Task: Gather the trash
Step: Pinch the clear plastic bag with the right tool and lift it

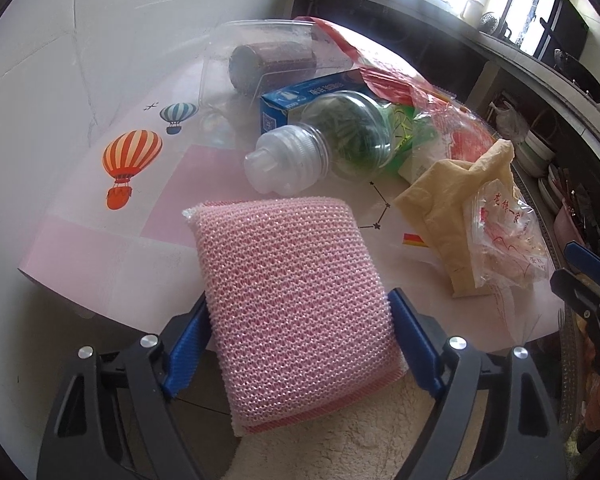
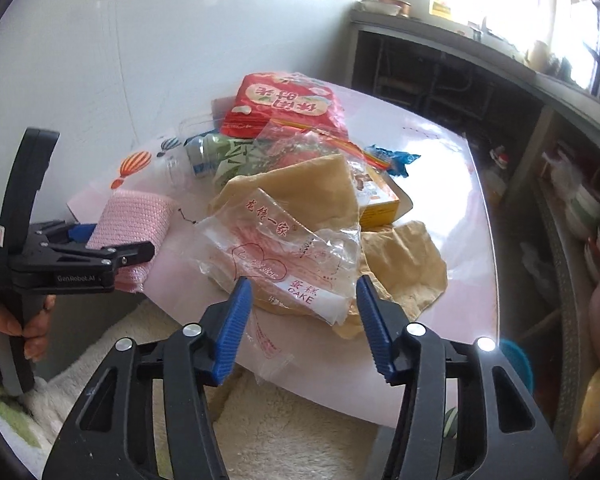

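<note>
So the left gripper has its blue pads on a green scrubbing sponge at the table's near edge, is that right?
Not quite: the sponge is pink, not green. The left wrist view shows the left gripper with its blue pads against the sponge's two sides at the near edge of the table. The rest stands.

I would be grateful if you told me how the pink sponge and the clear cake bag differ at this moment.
The pink sponge is a thick, opaque knitted pad; the cake bag is thin, crumpled clear film with red print. The sponge sits squeezed between the left claw pads; the bag lies between the right claw pads, untouched. The sponge overhangs the table edge; the bag rests on a tan cloth. Both are near the front edge.
</note>
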A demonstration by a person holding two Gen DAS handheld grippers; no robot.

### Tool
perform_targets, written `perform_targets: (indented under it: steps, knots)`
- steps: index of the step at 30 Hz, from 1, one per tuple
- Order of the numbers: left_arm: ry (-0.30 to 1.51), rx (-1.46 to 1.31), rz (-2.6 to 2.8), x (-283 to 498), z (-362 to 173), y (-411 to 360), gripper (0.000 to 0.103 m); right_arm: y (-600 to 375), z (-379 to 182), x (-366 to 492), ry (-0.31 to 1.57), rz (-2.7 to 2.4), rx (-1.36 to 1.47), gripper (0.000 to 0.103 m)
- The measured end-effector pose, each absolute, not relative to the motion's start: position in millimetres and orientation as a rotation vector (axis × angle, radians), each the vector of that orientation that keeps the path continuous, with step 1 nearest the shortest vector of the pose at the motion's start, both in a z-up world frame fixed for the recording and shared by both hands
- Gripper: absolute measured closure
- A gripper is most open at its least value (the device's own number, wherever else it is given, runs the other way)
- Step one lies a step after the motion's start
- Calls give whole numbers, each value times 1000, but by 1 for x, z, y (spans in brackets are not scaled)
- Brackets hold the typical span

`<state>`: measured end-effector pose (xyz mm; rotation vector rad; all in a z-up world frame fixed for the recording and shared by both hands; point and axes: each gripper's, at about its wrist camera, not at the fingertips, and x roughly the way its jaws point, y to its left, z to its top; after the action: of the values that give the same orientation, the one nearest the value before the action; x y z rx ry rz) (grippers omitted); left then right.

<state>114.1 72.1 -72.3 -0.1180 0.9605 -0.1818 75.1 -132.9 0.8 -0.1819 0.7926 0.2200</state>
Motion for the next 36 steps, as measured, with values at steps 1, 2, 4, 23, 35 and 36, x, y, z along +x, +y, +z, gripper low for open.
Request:
perform_targets:
  steps: [1,2,4,23,35,36]
  knots:
    - [955,-121,-188,113,-73,74,21,-130,1,72,794,231,-206,54]
    - [951,-123,-193,112,-72,74,21,-126,1,69,796,247,-224,54]
    - [943,-133,-206,109,-73,78,22,-118,-1,63,800,276,-262,54]
    - [878,-215,-237,90,-63,99,23,-58,-47,69,723,104,-765,101]
    - [797,-219,-278,64,-43,105,23,-75,15,43,606,58,-528,103]
    - [786,-217,-281,61,-39,105,23,-77,19,39,597,52,-502,103]
